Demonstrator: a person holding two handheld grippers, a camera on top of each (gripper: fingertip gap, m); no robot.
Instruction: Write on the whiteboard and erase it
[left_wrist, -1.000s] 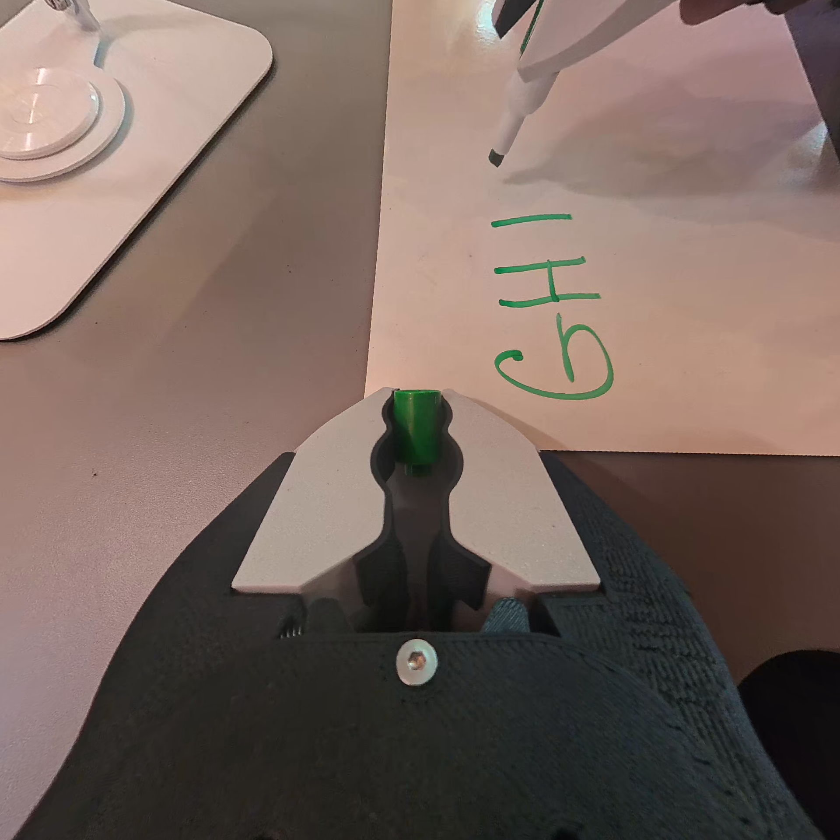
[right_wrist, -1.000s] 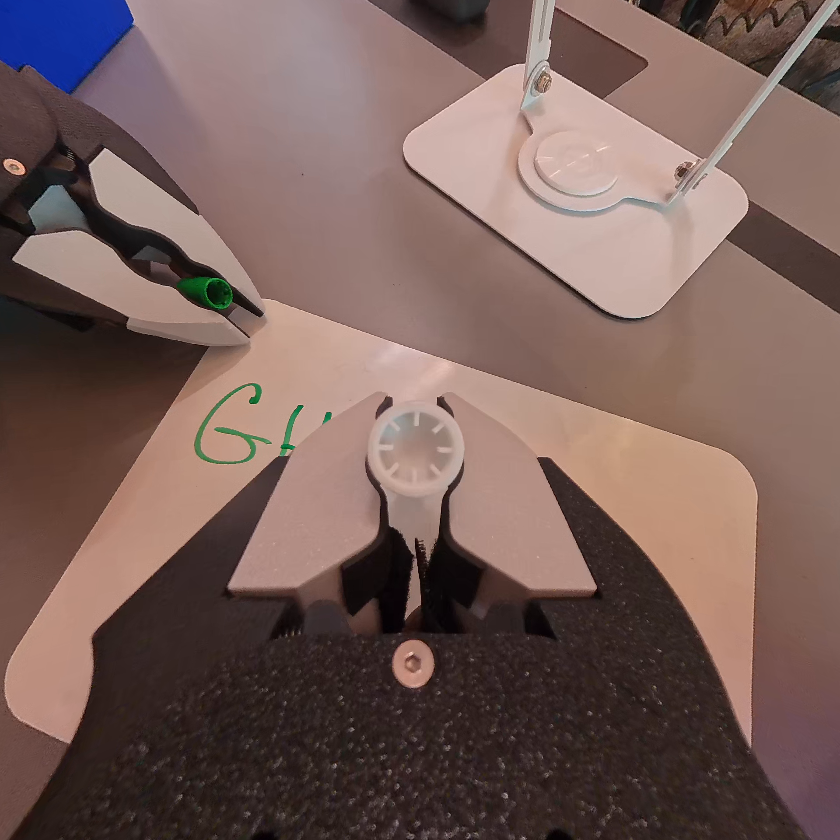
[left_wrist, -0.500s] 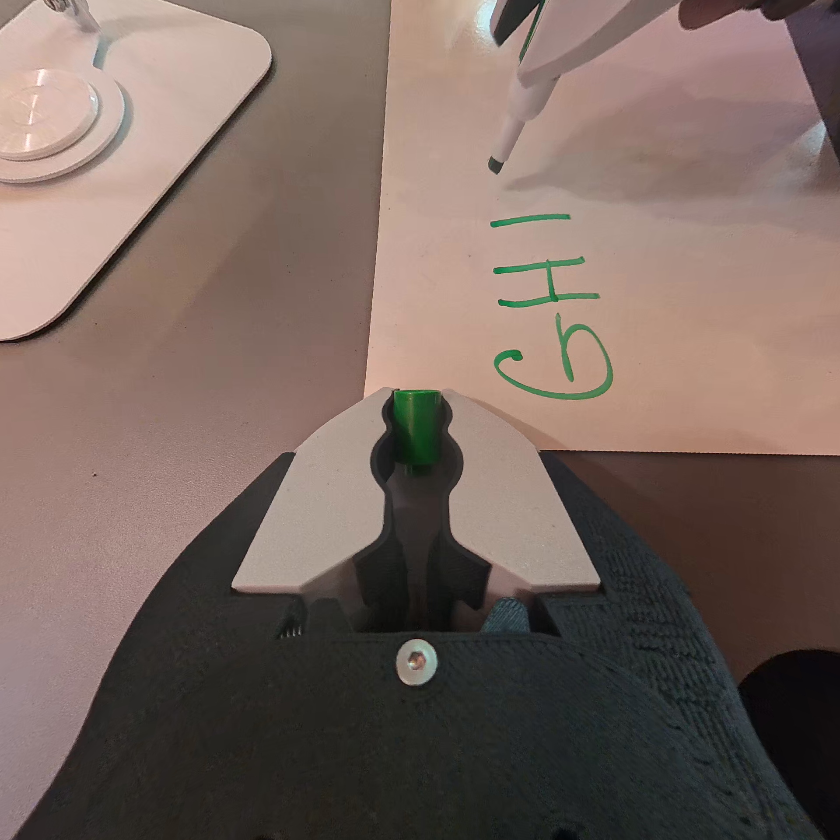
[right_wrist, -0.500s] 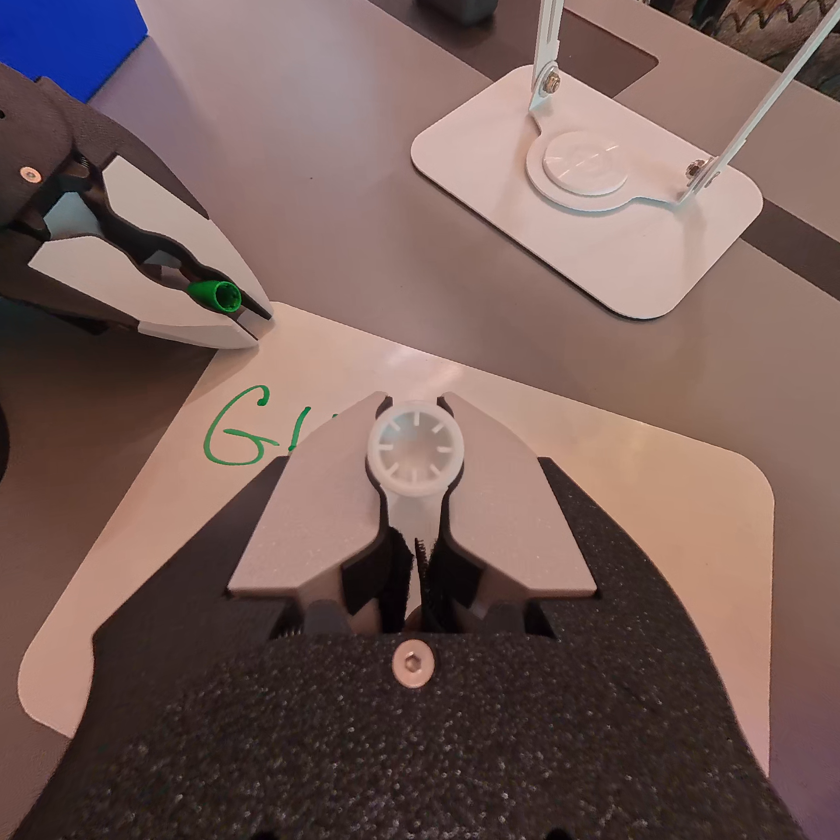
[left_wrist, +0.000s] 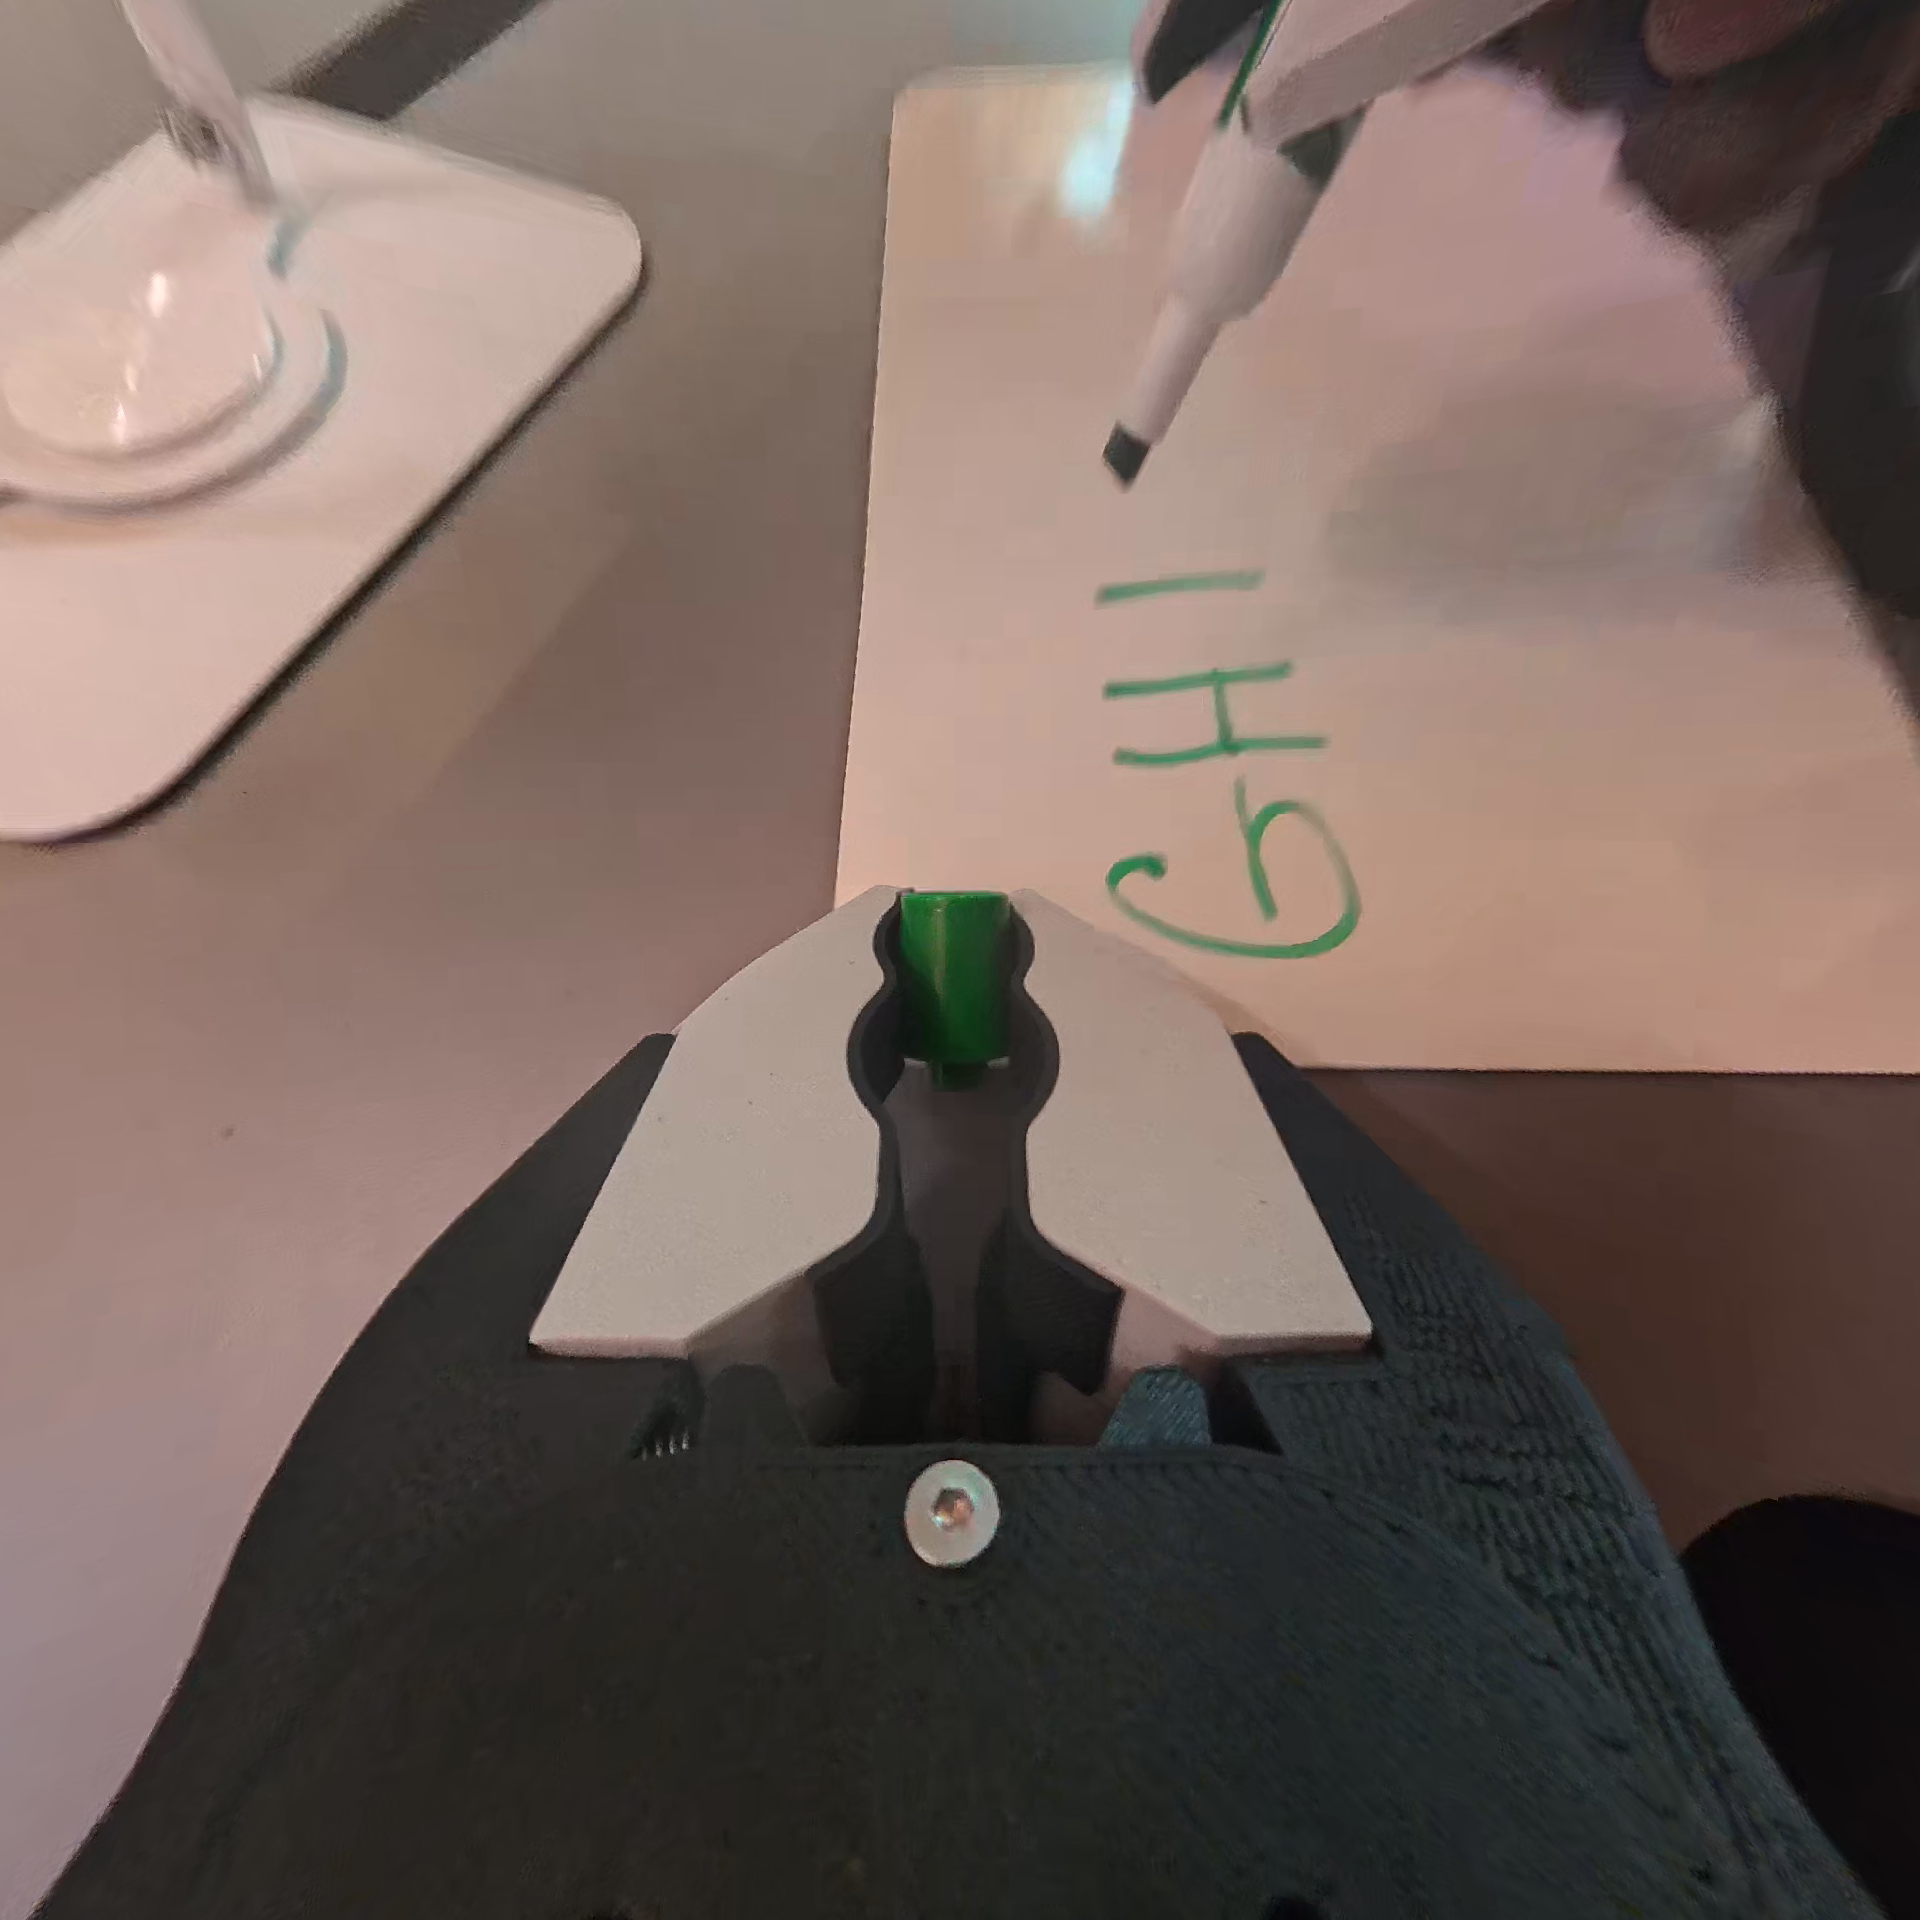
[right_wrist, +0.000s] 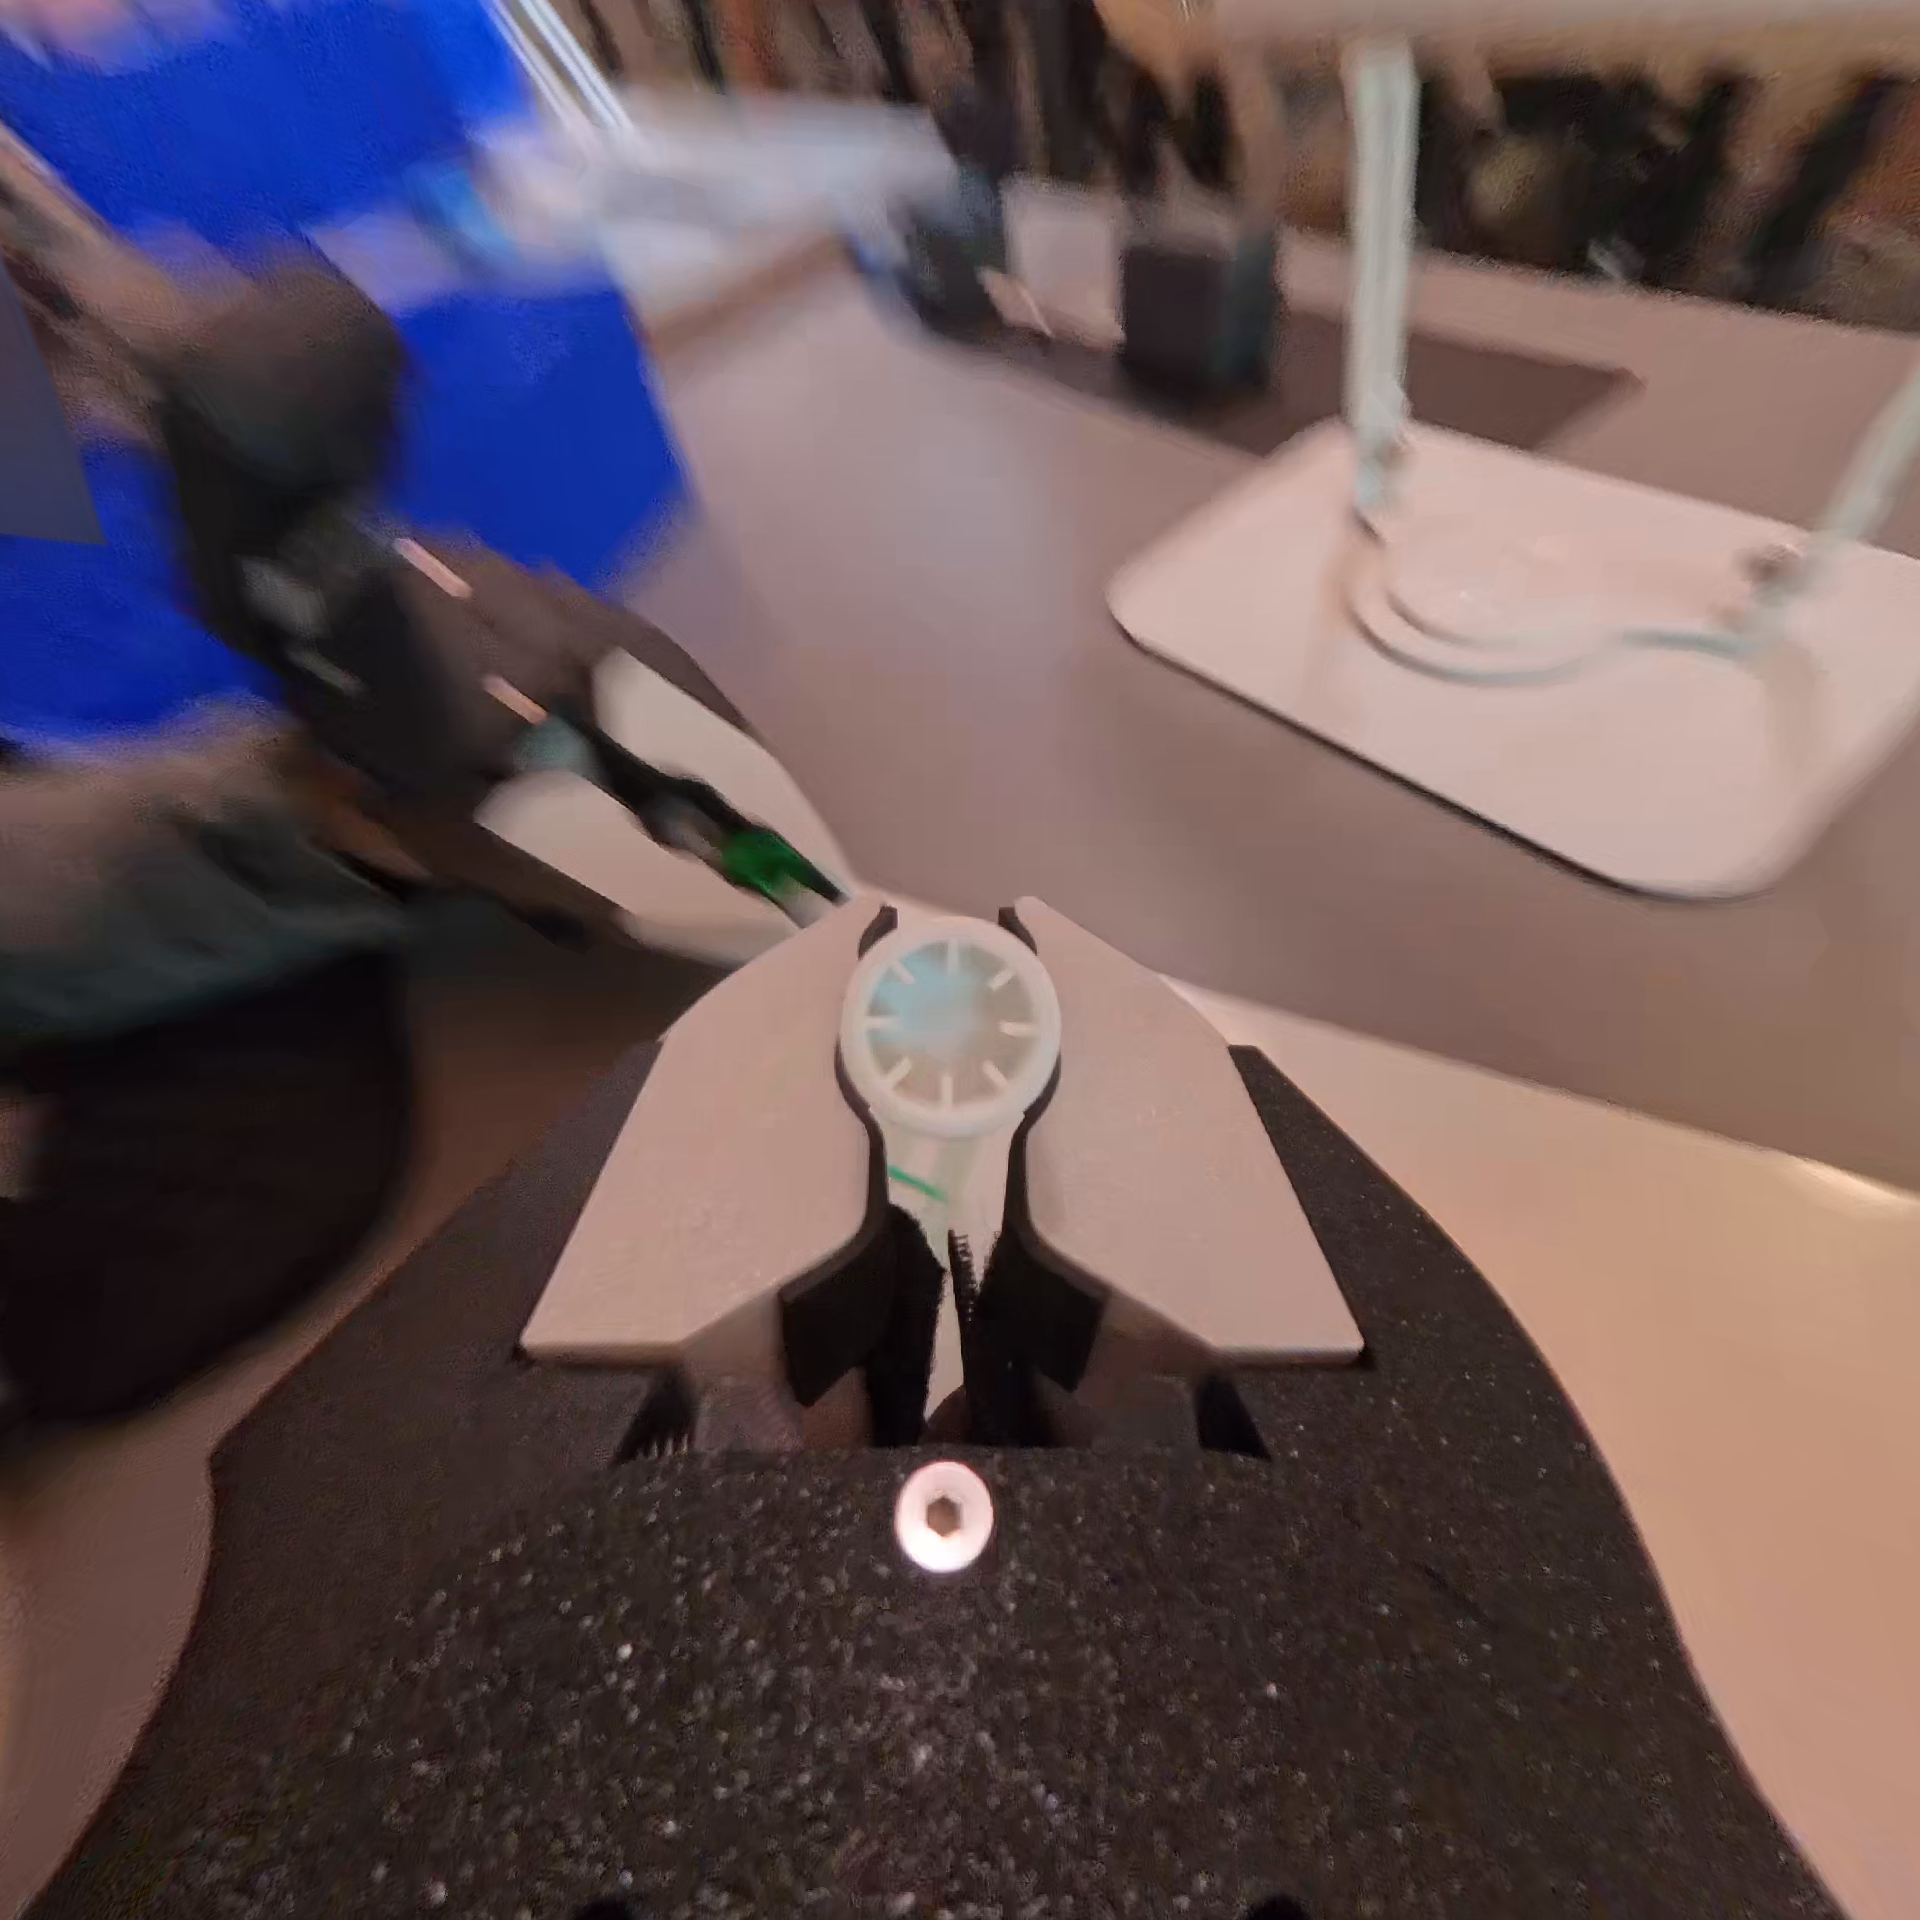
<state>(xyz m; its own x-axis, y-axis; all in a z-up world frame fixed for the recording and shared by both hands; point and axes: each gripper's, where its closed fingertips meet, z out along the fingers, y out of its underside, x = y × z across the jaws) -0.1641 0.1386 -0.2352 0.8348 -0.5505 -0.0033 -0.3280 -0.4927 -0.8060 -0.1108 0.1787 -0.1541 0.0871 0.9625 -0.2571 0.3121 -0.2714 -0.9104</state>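
Observation:
The white whiteboard lies flat on the grey table and bears a few green marks. My left gripper is shut on the green marker cap at the board's near left corner. My right gripper is shut on the white marker, whose rear end faces the camera. In the left wrist view the marker slants down from the top, and its dark tip hangs above the board beyond the marks. The right wrist view is blurred and shows the left gripper with the cap close by.
A white stand base with thin upright rods sits on the table left of the board; it also shows in the right wrist view. A blue object is at the far left. Dark items stand at the table's far edge.
The right gripper has lifted and tilted the marker, so its tip is off the board. The right view has swung up and blurred. The left gripper still holds the cap.

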